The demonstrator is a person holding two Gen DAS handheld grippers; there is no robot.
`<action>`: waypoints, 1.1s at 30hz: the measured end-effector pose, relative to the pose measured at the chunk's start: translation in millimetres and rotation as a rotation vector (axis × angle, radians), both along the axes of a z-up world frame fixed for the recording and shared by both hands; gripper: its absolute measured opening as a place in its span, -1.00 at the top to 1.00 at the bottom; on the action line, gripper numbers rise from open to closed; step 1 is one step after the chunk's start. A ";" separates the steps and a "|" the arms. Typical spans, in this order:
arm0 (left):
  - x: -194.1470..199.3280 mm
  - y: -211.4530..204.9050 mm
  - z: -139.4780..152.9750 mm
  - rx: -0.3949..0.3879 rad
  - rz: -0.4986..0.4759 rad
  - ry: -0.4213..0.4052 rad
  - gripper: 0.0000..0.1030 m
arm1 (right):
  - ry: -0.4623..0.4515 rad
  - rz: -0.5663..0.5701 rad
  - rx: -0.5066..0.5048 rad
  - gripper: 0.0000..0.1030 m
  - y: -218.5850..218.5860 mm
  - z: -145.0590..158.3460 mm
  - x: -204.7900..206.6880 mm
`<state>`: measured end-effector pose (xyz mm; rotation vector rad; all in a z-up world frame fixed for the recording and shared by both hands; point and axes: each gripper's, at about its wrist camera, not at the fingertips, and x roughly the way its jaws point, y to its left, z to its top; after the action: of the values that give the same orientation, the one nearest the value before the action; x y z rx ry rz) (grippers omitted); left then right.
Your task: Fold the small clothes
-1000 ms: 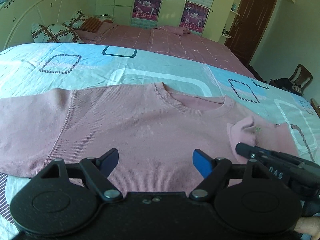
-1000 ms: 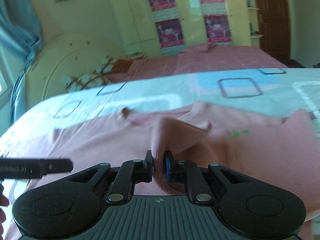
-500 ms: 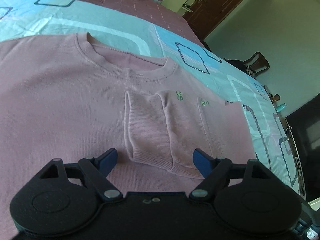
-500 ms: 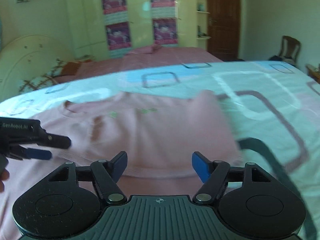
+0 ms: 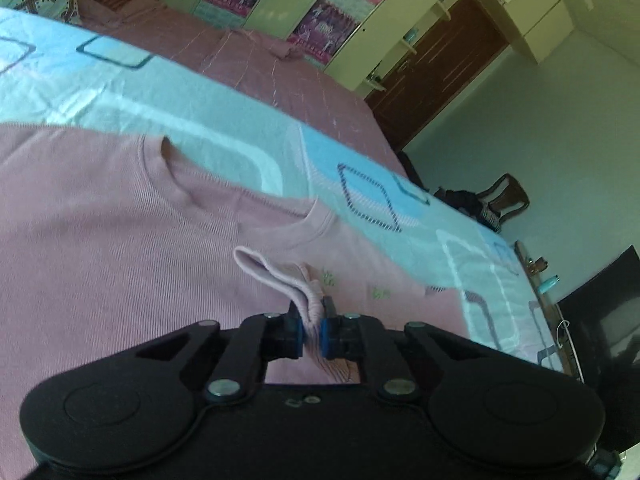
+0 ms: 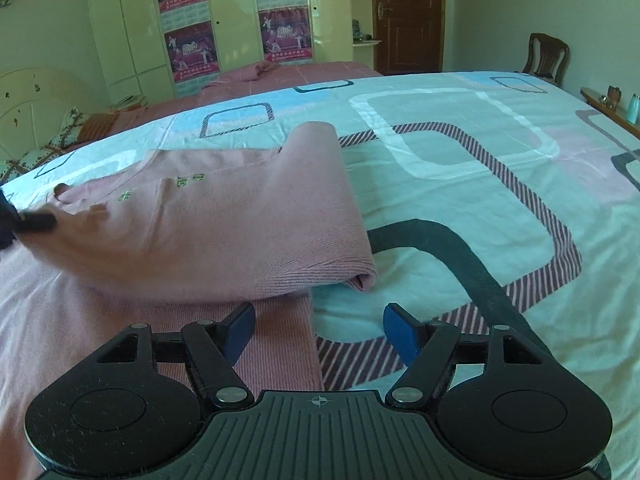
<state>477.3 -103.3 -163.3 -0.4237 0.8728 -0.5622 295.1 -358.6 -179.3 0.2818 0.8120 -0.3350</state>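
While the left claw (image 5: pixel 313 330) is clenched on the cuff (image 5: pixel 280 276) of the sleeve folded across the pink sweater (image 5: pixel 120 248) on the bed (image 6: pixel 460 152), lay it flat, probably square to the side. Right claw (image 6: pixel 318 330) hangs released near the hem.

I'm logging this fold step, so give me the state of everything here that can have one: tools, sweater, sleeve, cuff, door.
left tool: shut on the sleeve cuff.
right tool: open, holding nothing.
sleeve cuff: pinched, raised off the body.
pink sweater: spread flat on the bed sheet.
right sleeve: folded over the body.
door: closed.
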 end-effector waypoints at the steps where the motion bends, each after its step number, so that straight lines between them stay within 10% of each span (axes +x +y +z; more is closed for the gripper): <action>1: 0.3 6.1 10.2 -0.005 0.014 -0.028 0.87 | 0.000 0.004 0.001 -0.38 0.3 -0.9 3.3; 10: 6.0 56.3 -6.6 0.119 0.137 -0.041 0.87 | -0.011 0.008 0.036 0.84 -2.5 -5.8 34.7; 19: -2.0 62.3 -41.4 0.251 0.134 0.003 0.84 | 0.025 0.009 0.031 0.84 -7.6 -2.8 21.6; 21: -5.6 61.5 -30.4 0.286 0.155 -0.034 0.48 | 0.028 0.030 0.017 0.83 -6.9 3.9 15.1; 25: -19.3 68.0 -7.6 0.286 0.212 -0.143 0.10 | -0.042 0.017 0.029 0.19 -14.9 24.6 6.6; 33: -5.5 23.5 -23.5 0.298 0.087 -0.136 0.10 | -0.056 0.037 0.120 0.14 -41.1 9.4 87.6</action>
<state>471.7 -79.8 -186.8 -0.1495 0.7887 -0.3682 382.8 -399.7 -169.9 0.3866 0.7824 -0.2426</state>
